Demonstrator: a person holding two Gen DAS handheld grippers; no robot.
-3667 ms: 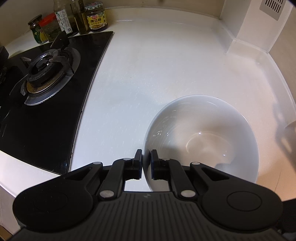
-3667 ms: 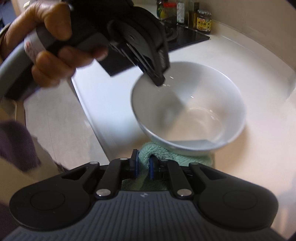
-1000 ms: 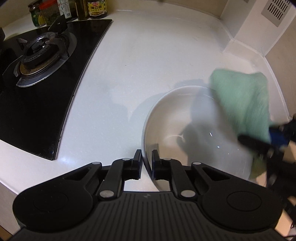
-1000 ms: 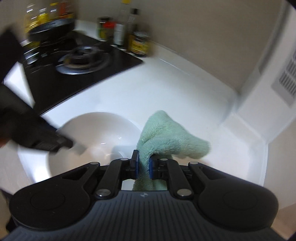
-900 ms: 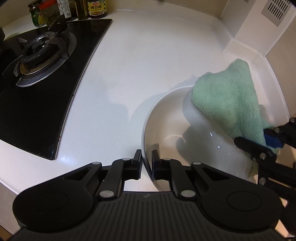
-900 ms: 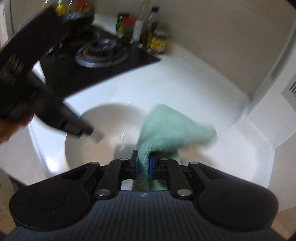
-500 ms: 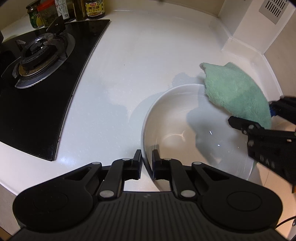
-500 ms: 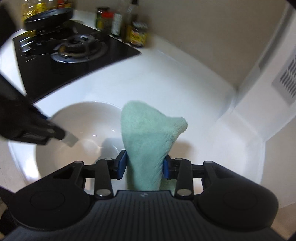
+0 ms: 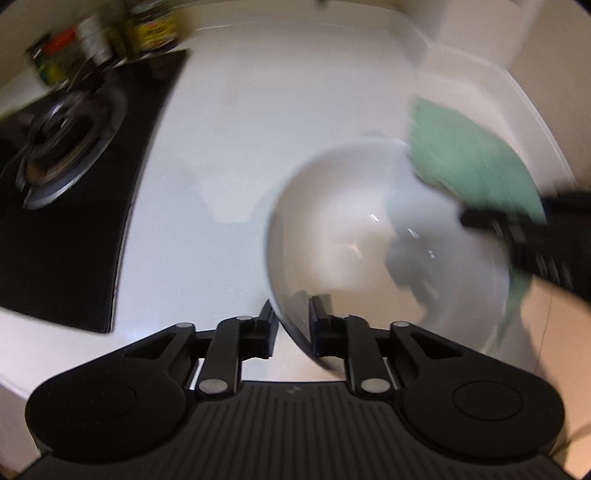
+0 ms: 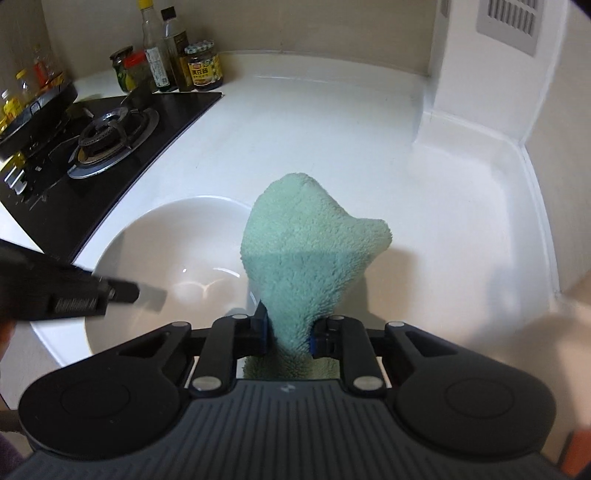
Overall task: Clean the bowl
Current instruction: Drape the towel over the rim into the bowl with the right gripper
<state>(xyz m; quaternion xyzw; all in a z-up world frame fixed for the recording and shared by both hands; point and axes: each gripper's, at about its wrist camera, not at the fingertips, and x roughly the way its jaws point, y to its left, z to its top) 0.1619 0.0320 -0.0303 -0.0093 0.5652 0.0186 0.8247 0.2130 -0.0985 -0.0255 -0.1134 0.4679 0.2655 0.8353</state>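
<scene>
Black glass hob at far left, one gas burner on it; a dark pan sits at its far-left edge. Behind the hob, against the wall: a cluster of jars and bottles, among them a yellow-labelled jar.

White countertop fills the middle ground and runs right to a raised corner. A vent grille is set in the wall at upper right.

White bowl, empty and glossy, stands on the countertop just right of the hob.

Left gripper: its jaws straddle the near rim of the bowl, one finger outside the wall, one inside. They have just been opening, and a gap shows on either side of the rim, so they no longer pinch it. This view is motion-blurred. In the right wrist view the left gripper reaches in from the left over the bowl.

Green terry cloth: clamped between the blue pads of the right gripper, whose jaws have just been closing onto it. The cloth stands up ahead of the fingers, at the right-hand rim of the bowl. In the left wrist view the cloth lies over the bowl's far-right edge, with the right gripper reaching in from the right.
</scene>
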